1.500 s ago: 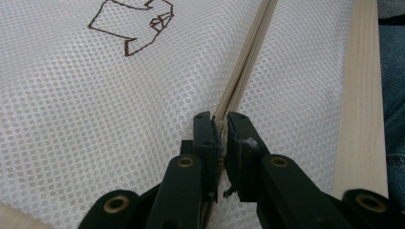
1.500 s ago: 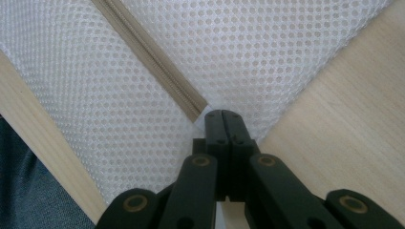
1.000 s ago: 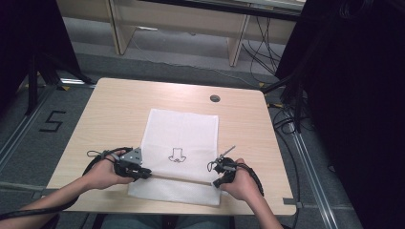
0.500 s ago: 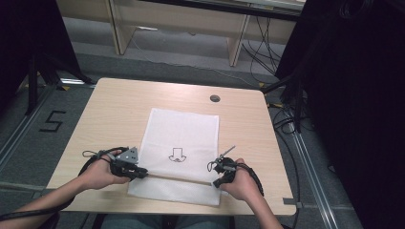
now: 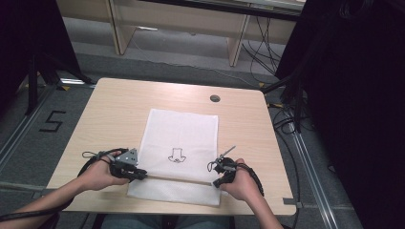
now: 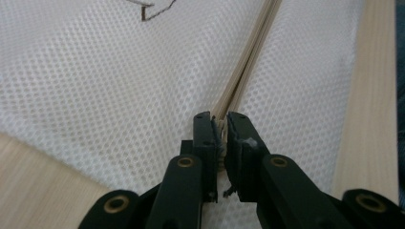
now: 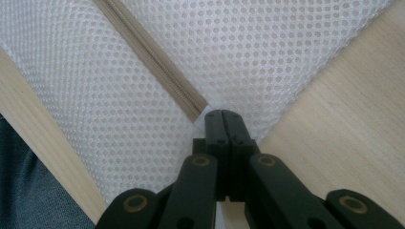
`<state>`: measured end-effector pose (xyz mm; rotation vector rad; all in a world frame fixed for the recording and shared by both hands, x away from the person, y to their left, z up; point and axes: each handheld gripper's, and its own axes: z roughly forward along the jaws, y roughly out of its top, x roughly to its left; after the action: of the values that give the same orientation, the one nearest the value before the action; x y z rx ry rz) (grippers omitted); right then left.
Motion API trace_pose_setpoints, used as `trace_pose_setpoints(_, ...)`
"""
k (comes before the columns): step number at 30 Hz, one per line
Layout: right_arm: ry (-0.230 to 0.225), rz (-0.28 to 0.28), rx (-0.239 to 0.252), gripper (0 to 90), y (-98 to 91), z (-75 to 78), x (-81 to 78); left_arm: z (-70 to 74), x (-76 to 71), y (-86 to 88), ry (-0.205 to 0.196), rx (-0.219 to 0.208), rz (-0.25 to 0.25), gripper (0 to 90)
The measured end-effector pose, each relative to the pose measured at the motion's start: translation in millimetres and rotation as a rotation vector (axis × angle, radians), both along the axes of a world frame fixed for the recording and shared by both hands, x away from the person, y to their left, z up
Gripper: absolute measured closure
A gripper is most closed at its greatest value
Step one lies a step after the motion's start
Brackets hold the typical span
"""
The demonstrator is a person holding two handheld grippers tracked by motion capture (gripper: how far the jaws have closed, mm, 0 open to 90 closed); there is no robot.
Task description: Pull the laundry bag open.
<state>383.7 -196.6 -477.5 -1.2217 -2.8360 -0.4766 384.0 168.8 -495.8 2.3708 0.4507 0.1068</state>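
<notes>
The white mesh bag (image 5: 181, 143) lies mid-frame on the table (image 5: 114, 109). The left gripper (image 6: 219, 131) pinches its zipper (image 6: 248, 62) (slider hidden); the right gripper (image 7: 222, 117) clamps the bag's end. Printed drawing indistinct.

"5" (image 5: 51, 122) on the floor (image 5: 28, 143)

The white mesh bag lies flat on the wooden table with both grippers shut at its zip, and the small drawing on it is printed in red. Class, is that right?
Not quite: the drawing is black, not red, as the high view shows. The rest holds: the white mesh bag lies flat on the wooden table, with the left gripper and the right gripper shut at its zip.
</notes>
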Motion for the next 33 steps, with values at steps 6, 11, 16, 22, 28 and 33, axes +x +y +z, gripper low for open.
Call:
trace_pose_setpoints(6,0.001,-0.003,0.002,90.0,0.3,-0.1,-0.6,-0.7,0.0,4.7,-0.013,0.011,0.013,82.2)
trace_pose_setpoints(11,-0.005,0.011,-0.005,90.0,0.0,0.3,0.2,-0.7,-0.9,4.9,-0.004,0.001,0.023,82.2)
trace_pose_setpoints(16,-0.009,0.007,-0.001,90.0,-0.2,-0.2,0.0,0.0,0.2,11.6,-0.008,0.013,0.030,82.3)
trace_pose_setpoints(22,-0.010,0.022,-0.002,90.0,-0.5,-0.1,1.1,-0.4,-1.4,16.8,-0.007,0.007,0.045,82.3)
trace_pose_setpoints(28,-0.009,0.021,-0.003,90.0,-0.4,0.1,0.9,-0.8,-0.6,18.2,0.001,0.005,0.056,82.3)
trace_pose_setpoints(33,-0.003,0.011,-0.008,90.0,0.0,0.2,0.9,0.5,-0.9,21.5,-0.008,0.000,0.062,82.3)
